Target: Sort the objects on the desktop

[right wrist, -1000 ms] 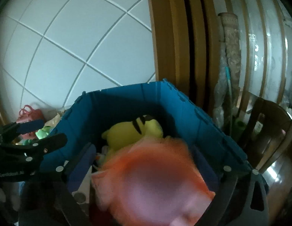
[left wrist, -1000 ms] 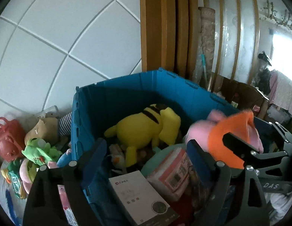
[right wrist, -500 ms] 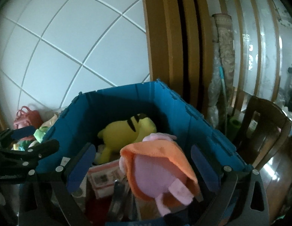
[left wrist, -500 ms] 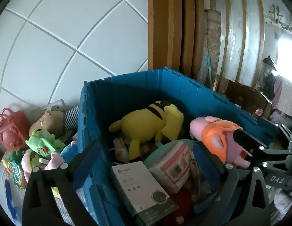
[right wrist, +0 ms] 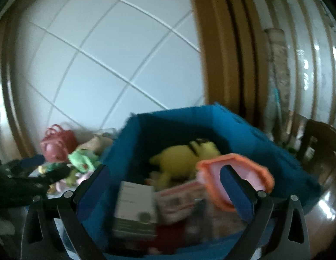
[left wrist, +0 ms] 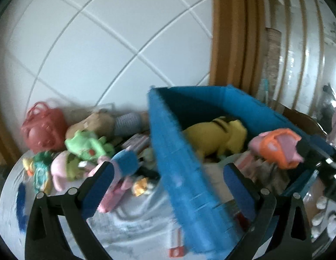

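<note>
Pink-orange plush (right wrist: pixel 235 177) lying in blue bin (right wrist: pixel 243 121), both grippers spread, empty

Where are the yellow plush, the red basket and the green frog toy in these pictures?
yellow plush (left wrist: pixel 215 137): left wrist view, on its body.
red basket (left wrist: pixel 43 130): left wrist view, on its front wall.
green frog toy (left wrist: pixel 85 145): left wrist view, on its head.

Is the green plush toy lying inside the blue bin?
No, in the left wrist view the green plush toy lies outside the blue bin, among other toys on the table to the left of its wall.
</note>
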